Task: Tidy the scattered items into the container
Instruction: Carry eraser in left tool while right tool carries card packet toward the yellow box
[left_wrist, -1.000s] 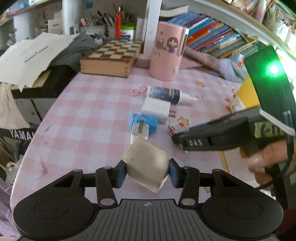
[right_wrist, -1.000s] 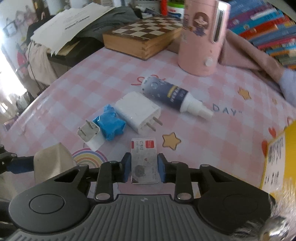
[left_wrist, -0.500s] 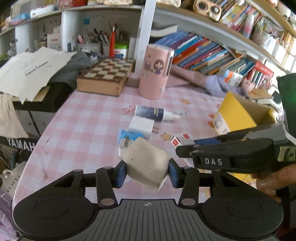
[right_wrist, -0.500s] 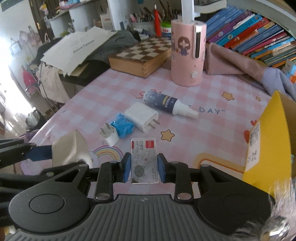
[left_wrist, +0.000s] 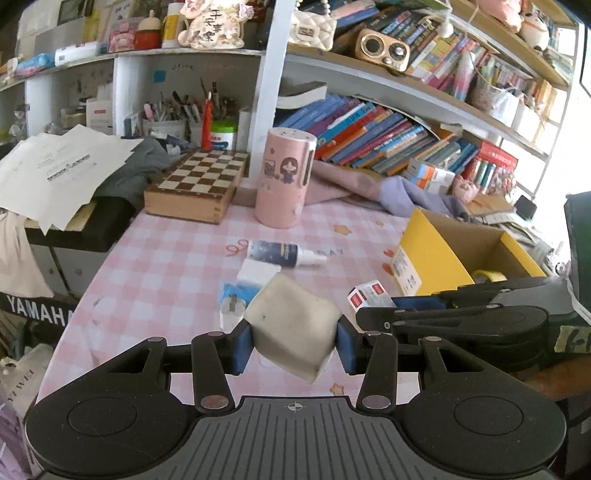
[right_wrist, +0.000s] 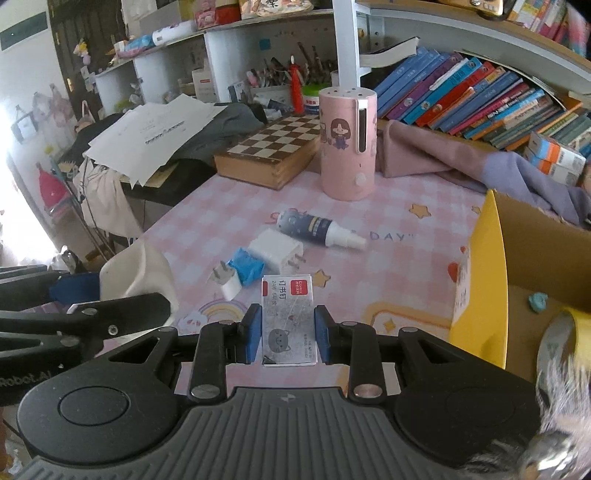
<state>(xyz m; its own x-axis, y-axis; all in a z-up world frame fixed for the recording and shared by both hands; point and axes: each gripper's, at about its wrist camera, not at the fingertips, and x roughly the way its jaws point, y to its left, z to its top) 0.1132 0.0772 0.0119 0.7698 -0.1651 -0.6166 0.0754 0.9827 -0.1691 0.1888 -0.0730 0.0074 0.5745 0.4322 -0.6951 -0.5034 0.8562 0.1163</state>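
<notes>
At the left, the desk (left_wrist: 159, 266) edge runs diagonally beside a dark stand piled with papers (left_wrist: 55, 173). The left hand-held gripper (left_wrist: 294, 341) is clamped on a dirty-white soft block (left_wrist: 291, 326), held tilted in the air over the near part of the desk. Past it, mid-desk, lie a small white plug (right_wrist: 226, 282), a crumpled blue piece (right_wrist: 246, 267) touching it, a white charger (right_wrist: 275, 251) and a dark spray bottle (right_wrist: 314, 230) on its side, all close together. Bare checked cloth lies open around this cluster, up to the chessboard box (left_wrist: 199, 182) and the pink cylinder (left_wrist: 284, 181) at the back. The right hand-held gripper (right_wrist: 288, 334) is closed on a small staple box (right_wrist: 289, 319), also lifted clear. At the right stands the open yellow cardboard box (right_wrist: 487, 273), its near wall just beside that gripper; a tape roll (left_wrist: 489, 275) lies inside it.
</notes>
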